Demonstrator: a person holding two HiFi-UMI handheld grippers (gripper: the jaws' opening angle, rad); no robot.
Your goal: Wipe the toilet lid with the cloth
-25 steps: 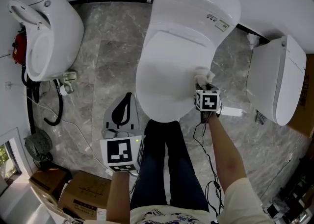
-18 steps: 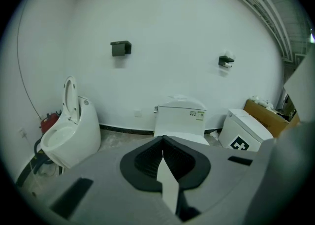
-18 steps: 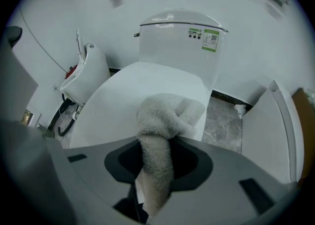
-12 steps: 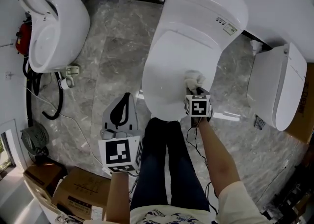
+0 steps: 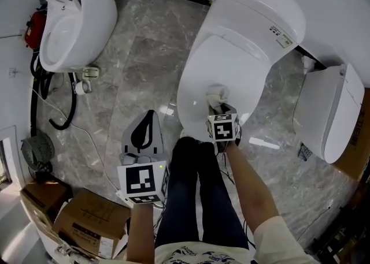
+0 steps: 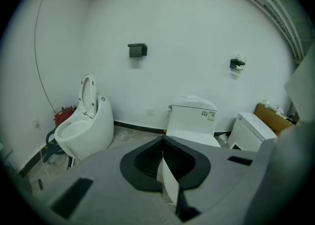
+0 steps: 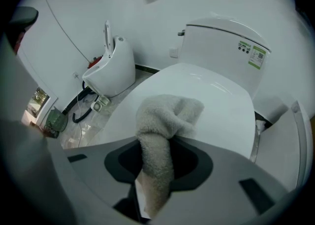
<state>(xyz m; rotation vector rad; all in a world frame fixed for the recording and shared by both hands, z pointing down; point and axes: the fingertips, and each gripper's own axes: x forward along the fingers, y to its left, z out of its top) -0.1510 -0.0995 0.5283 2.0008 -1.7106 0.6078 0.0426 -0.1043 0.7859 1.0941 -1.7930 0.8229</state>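
The white toilet's closed lid [image 5: 222,66] [image 7: 216,96] [image 6: 194,138] lies in the middle of the head view. A pale fluffy cloth [image 5: 217,96] [image 7: 165,120] rests on the lid's near right part. My right gripper [image 5: 222,112] [image 7: 155,189] is shut on the cloth, which bunches out in front of its jaws onto the lid. My left gripper [image 5: 142,141] [image 6: 165,179] hangs low over the floor at the lower left, away from the toilet. Its jaws are shut with nothing between them.
A second toilet [image 5: 72,17] with its seat raised stands at the far left, with black cables [image 5: 55,107] beside it. A third white toilet [image 5: 326,112] sits at the right. Cardboard boxes [image 5: 87,222] lie at the lower left. The person's legs [image 5: 199,193] stand before the bowl.
My right gripper has dragged the cloth leftward and nearer across the lid, from its right edge towards the front middle. The left gripper has stayed put.
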